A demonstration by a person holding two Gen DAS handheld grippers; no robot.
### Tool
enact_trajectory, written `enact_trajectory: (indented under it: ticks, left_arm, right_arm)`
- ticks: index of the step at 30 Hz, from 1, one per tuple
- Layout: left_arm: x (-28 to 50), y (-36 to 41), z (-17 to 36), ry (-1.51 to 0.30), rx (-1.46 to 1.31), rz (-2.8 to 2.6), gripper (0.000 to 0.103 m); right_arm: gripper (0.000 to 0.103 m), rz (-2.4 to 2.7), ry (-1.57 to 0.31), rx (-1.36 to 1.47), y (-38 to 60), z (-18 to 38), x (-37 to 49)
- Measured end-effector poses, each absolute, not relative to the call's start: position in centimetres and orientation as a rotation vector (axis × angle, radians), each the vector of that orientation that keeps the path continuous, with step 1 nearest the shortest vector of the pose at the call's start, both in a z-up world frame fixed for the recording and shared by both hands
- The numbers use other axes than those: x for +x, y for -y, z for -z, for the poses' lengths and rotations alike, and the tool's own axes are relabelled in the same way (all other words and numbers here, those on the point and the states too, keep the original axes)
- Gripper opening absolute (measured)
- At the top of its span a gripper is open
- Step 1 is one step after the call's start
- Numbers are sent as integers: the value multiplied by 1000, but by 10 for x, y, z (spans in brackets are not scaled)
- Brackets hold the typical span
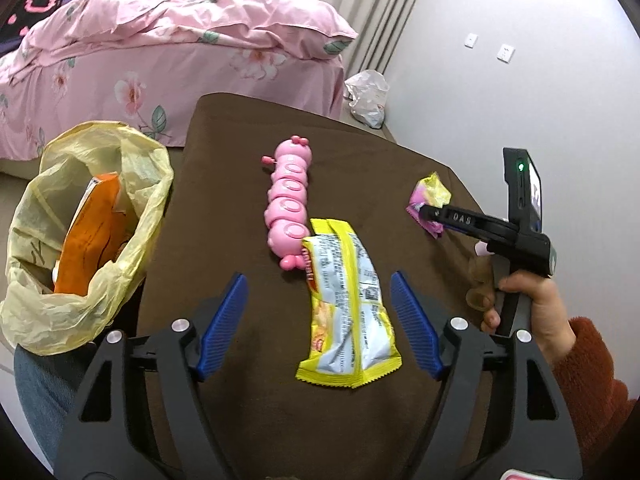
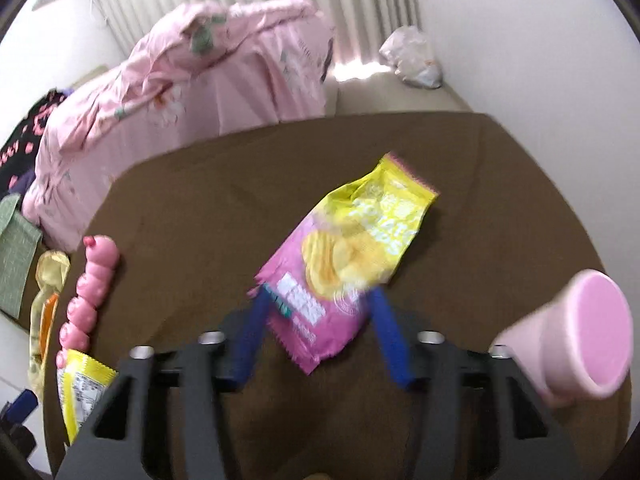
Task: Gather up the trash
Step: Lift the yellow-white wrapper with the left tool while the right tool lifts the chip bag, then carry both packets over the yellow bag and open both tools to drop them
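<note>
I am closing the right hand-held gripper [image 2: 318, 320] around the pink-and-yellow chip bag [image 2: 348, 256] on the table [image 2: 200, 208], its long axis running away up-right. My left hand-held gripper [image 1: 318, 320] is gaping wide, straddling the yellow wrapper [image 1: 346, 308], untouched.

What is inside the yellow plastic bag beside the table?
Inside the yellow plastic bag an orange package stands, with a white edge. Whatever lies beneath it is covered by the bag's folds.
</note>
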State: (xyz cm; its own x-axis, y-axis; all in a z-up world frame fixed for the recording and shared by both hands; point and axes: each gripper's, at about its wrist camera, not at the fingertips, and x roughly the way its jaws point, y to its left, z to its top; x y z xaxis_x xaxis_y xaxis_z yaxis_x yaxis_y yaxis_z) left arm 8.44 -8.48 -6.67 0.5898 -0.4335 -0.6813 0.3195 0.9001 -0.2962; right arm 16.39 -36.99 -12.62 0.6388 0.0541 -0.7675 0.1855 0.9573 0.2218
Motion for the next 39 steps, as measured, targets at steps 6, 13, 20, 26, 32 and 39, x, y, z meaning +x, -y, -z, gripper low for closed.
enact_trajectory:
  ticks: [6,13,20,26,32,39]
  left_arm:
    - [86,82,71,-854,-177,459,70]
    - [80,100,74,-876,-105,510,72]
    - [72,118,85,-962,-44,407,71]
    - [71,138,93,-964,73,345,51]
    - [64,130,75,-906,23,402,22]
    - [41,113,26,-740,9,434,20]
  right_arm:
    - [20,-45,-872,231,363,115,140]
    - [18,-100,-818,147,359,92,78]
    - [18,-67,-716,133,363,76,20]
    - [18,-73,-675,149,364,72,-4]
    - [18,-89,-627,120,358,56,-22]
    - [18,-121,-580,79,342,31,-34]
